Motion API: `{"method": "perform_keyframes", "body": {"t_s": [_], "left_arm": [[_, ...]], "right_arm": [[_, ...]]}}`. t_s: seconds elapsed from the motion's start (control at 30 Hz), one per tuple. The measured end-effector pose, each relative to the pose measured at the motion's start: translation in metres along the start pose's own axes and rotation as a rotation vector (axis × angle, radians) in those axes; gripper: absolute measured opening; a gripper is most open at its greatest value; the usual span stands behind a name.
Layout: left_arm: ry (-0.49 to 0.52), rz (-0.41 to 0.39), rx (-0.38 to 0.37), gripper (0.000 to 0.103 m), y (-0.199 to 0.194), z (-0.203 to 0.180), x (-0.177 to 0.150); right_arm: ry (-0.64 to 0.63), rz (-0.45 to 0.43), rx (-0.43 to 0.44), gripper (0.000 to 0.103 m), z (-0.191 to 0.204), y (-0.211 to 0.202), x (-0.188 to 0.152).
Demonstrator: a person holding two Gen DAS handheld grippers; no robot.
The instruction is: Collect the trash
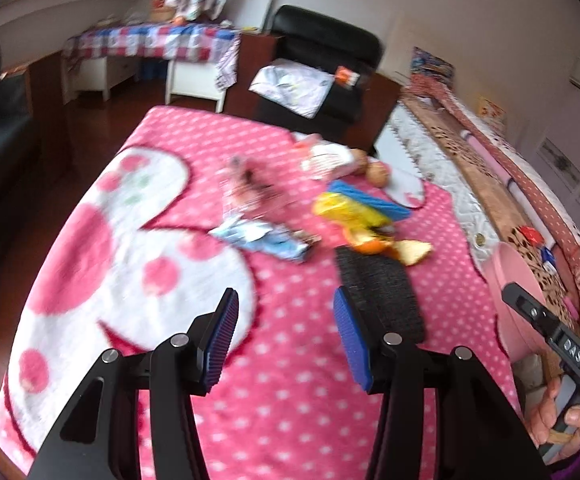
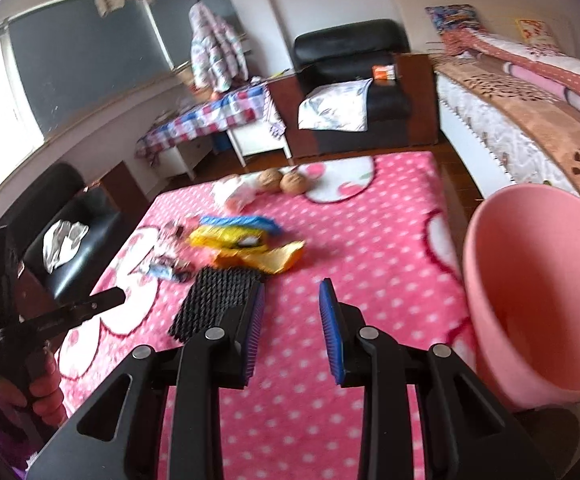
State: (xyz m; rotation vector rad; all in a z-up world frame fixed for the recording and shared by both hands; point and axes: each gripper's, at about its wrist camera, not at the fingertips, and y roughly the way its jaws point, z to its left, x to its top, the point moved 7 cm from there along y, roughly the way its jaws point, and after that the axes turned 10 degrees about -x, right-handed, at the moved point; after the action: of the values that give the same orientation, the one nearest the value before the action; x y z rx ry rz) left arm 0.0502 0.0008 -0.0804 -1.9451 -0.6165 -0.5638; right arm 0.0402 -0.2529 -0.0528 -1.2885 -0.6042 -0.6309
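Note:
Trash lies scattered on a pink dotted blanket (image 1: 290, 400): a blue-white wrapper (image 1: 261, 240), a yellow bag (image 1: 350, 212), orange peel (image 1: 386, 246) and a black ribbed piece (image 1: 378, 292). My left gripper (image 1: 285, 296) hovers open just short of them, nothing between its blue pads. In the right wrist view my right gripper (image 2: 292, 286) is open and empty too, its left finger beside the black ribbed piece (image 2: 213, 300), with the yellow bag (image 2: 225, 238) beyond. A pink bin (image 2: 530, 300) sits close on its right, mouth towards the camera.
Two brown round things (image 2: 281, 181) and a white-pink bag (image 2: 233, 196) lie at the blanket's far end. A bed (image 2: 510, 128) runs along the right, a black armchair (image 2: 350, 80) stands at the back, and a black sofa (image 2: 69, 248) on the left. A hand (image 2: 37, 392) holds the left gripper.

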Motion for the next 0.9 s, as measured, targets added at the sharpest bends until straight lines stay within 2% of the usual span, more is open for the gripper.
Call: {"method": "perform_keyframes", "body": {"t_s": [0.13, 0.4, 0.63, 0.77, 0.9], "left_arm": [[-0.05, -0.015, 0.003, 0.049, -0.003, 0.017, 0.004], [-0.142, -0.016, -0.049, 0.049, 0.016, 0.015, 0.016], [-0.201, 0.005, -0.03, 0.049, 0.041, 0.029, 0.023], [-0.24, 0.005, -0.034, 0.055, 0.05, 0.038, 0.031], [-0.253, 0.011, -0.023, 0.055, 0.062, 0.043, 0.038]], "right_arm": [[-0.02, 0.017, 0.006, 0.029, 0.01, 0.005, -0.005], [0.015, 0.05, 0.012, 0.029, 0.012, 0.015, -0.006], [0.022, 0.08, 0.022, 0.029, 0.016, 0.029, -0.007], [0.015, 0.081, 0.043, 0.029, 0.022, 0.034, -0.004], [-0.009, 0.074, 0.051, 0.029, 0.03, 0.038, -0.002]]}}
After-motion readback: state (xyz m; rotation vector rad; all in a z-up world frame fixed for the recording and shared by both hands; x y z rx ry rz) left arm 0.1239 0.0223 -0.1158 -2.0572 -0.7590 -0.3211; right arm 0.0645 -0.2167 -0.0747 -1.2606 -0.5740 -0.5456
